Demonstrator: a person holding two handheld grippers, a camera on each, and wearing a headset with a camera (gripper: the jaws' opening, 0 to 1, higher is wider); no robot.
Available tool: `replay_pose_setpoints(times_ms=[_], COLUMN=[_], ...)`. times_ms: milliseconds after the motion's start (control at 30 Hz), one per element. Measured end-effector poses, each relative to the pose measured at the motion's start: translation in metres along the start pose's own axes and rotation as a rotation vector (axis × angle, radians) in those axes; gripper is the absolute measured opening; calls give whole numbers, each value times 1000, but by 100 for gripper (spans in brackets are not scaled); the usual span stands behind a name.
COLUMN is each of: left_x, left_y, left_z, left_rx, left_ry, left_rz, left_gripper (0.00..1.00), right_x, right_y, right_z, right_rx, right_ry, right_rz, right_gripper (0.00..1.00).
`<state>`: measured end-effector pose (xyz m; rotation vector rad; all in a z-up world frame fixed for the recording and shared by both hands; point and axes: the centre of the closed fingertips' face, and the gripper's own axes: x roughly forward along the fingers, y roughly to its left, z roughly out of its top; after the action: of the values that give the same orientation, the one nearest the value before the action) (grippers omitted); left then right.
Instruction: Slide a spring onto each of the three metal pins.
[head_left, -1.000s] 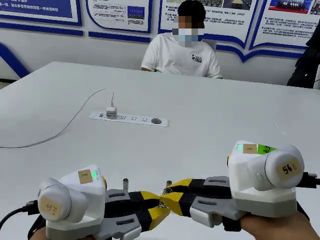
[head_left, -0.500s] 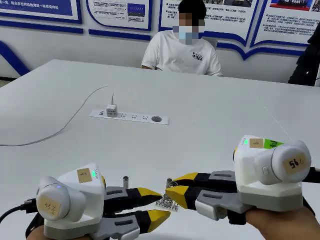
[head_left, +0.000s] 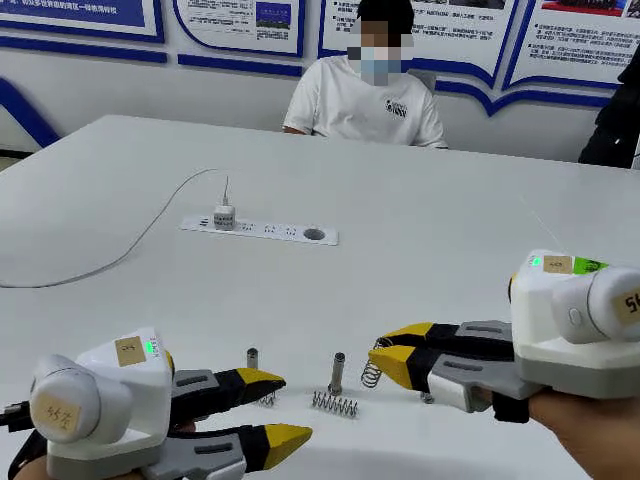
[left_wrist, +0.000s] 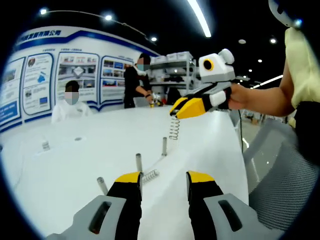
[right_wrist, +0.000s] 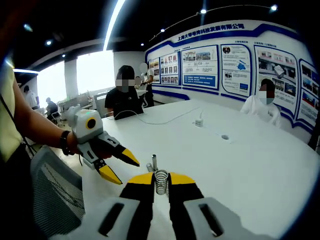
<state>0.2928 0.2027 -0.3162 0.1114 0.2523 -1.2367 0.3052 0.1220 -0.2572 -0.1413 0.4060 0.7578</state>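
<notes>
Two metal pins (head_left: 252, 358) (head_left: 338, 372) stand upright near the table's front edge; the left gripper view shows three pins (left_wrist: 164, 146) (left_wrist: 138, 162) (left_wrist: 101, 185) in a row. My right gripper (head_left: 385, 358) (right_wrist: 160, 176) is shut on a spring (head_left: 372, 372) (right_wrist: 160, 182) that hangs from its tips, just right of the middle pin. A loose spring (head_left: 335, 403) (left_wrist: 150, 175) lies on the table by that pin. My left gripper (head_left: 285, 408) (left_wrist: 164, 176) is open, holding nothing, left of the loose spring. A small spring (head_left: 267, 399) lies beside its upper jaw.
A white power strip (head_left: 258, 232) with a charger (head_left: 224, 218) and a long cable lies mid-table. A person (head_left: 364, 95) sits at the far side. The white table (head_left: 450, 250) spreads wide around the pins.
The two grippers have drawn apart: the right one moved right and up with a spring in its tips, the left one backed off to the left. One spring now lies bare on the table.
</notes>
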Motion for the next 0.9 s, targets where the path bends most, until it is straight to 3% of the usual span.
replay_pose_setpoints(times_ms=[567,900], left_x=[-23,-30], left_y=[19,27], left_z=[-15,-23], left_rx=[-5,-18], left_ry=[36,49], left_rz=[78,107], left_gripper=[46,50], right_x=[-25,-29], right_y=[-41,-61], right_z=[4,-2], right_rx=[26,48], right_ry=[-17,-10], right_rz=[-103,-145], right_gripper=[12,12])
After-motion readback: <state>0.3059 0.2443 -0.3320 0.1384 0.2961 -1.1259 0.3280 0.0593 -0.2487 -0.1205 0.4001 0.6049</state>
